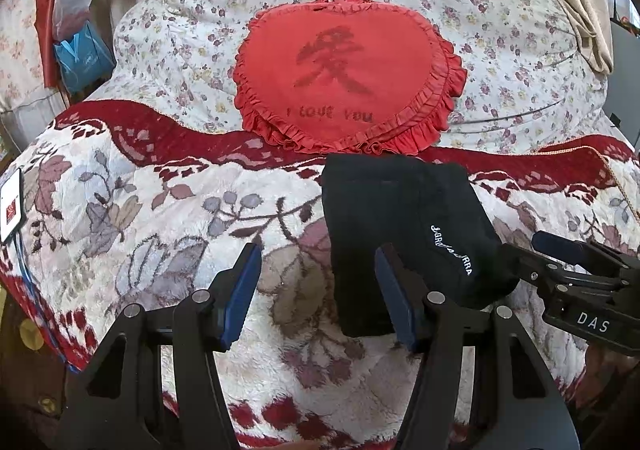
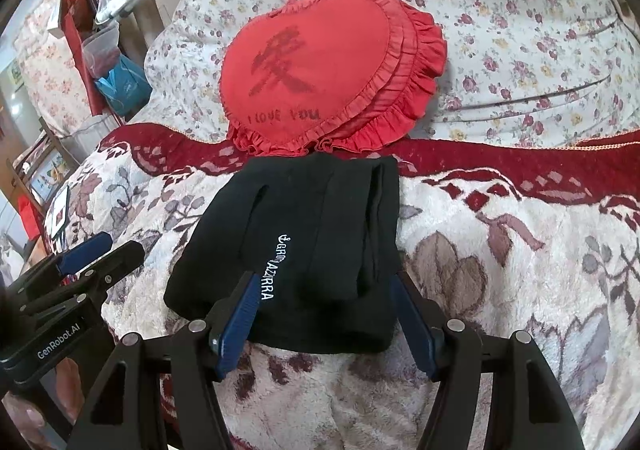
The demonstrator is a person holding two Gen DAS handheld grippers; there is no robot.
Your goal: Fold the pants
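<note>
The black pants [image 1: 400, 226] lie folded into a compact rectangle on the floral blanket, white lettering on top; they also show in the right wrist view [image 2: 316, 234]. My left gripper [image 1: 318, 256] is open and empty, just left of the pants' near edge, its right finger over the fabric. It shows at the left of the right wrist view [image 2: 108, 246]. My right gripper [image 2: 322, 288] is open and empty, its fingers straddling the pants' near edge. It shows at the right of the left wrist view [image 1: 532, 246].
A red heart-shaped ruffled pillow [image 1: 348, 74] lies just beyond the pants against a flowered duvet [image 1: 500, 30]. The cream and red blanket [image 1: 160, 218] covers the bed. A white card [image 1: 12, 206] lies at the left edge. Bags [image 1: 80, 50] hang at far left.
</note>
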